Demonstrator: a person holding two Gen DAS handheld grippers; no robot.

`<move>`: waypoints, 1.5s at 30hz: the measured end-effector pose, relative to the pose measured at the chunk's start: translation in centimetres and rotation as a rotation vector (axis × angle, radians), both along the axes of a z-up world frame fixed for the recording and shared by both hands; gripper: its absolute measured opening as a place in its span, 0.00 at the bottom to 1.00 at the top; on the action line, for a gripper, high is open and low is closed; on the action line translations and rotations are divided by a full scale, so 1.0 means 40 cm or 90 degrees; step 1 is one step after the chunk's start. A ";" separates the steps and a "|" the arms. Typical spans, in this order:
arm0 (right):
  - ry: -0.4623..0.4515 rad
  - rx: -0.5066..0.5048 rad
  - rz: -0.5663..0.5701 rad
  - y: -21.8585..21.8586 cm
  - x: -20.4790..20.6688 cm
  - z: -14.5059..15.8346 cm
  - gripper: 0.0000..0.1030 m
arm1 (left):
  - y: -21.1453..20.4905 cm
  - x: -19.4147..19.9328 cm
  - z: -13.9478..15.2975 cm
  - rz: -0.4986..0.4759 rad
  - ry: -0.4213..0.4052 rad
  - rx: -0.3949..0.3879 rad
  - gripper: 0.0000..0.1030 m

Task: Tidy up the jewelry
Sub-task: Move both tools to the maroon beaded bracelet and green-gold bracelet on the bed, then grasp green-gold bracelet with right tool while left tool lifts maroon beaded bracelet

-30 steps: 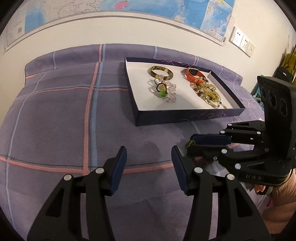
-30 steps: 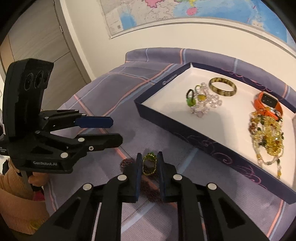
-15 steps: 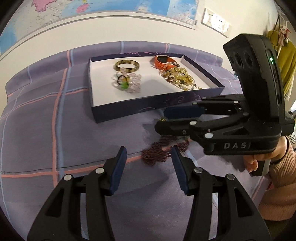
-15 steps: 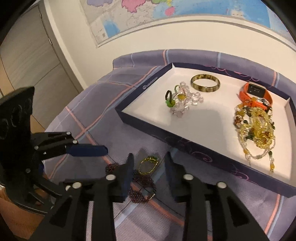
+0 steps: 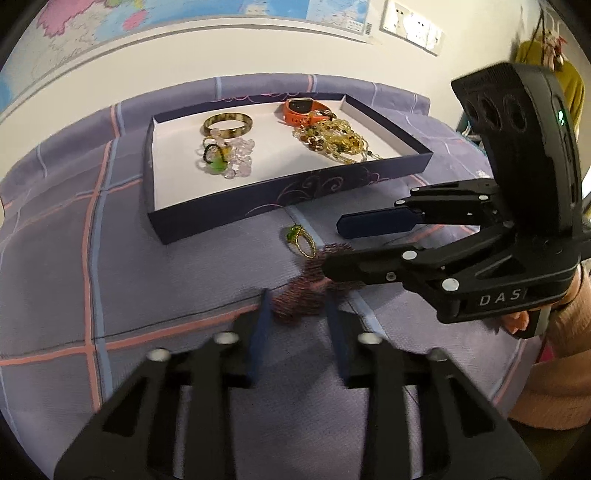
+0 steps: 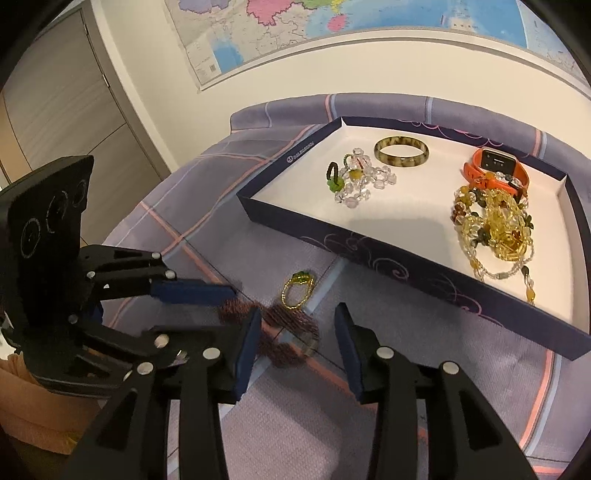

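A dark blue tray (image 5: 258, 206) (image 6: 369, 254) with a white floor holds a brown bangle (image 5: 228, 123) (image 6: 401, 152), an orange watch (image 5: 306, 109) (image 6: 496, 168), yellow beads (image 5: 334, 140) (image 6: 495, 221) and clear beads with a green piece (image 5: 227, 160) (image 6: 354, 182). On the cloth in front lie a gold ring with a green stone (image 5: 301, 240) (image 6: 297, 290) and a dark red bead bracelet (image 5: 306, 291) (image 6: 288, 332). My left gripper (image 5: 297, 325) (image 6: 207, 306) is open, its fingers either side of the bracelet's near end. My right gripper (image 6: 297, 332) (image 5: 332, 247) is open above the bracelet.
The tray sits on a purple plaid cloth (image 5: 74, 258) over a table against a white wall with a map (image 6: 332, 29). A wooden door (image 6: 55, 92) is at the left. Wall sockets (image 5: 412, 27) are at the right.
My right gripper has opened and let go of the gold ring, which now lies on the cloth. My left gripper has moved right and forward to the dark red bracelet.
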State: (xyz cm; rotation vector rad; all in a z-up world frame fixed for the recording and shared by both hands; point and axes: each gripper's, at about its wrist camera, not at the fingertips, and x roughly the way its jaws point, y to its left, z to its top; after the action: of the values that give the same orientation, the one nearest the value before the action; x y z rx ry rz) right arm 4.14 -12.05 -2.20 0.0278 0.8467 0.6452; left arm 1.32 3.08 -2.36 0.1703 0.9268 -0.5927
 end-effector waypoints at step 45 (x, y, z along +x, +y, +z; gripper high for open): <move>-0.065 0.004 -0.070 -0.083 -0.043 0.060 0.09 | 0.031 -0.003 0.070 0.029 -0.035 -0.040 0.11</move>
State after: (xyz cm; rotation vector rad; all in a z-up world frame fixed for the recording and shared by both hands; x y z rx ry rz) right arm 2.41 -15.37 0.22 0.0462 0.7392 0.5422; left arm 1.20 4.34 0.46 0.1090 0.8561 -0.5720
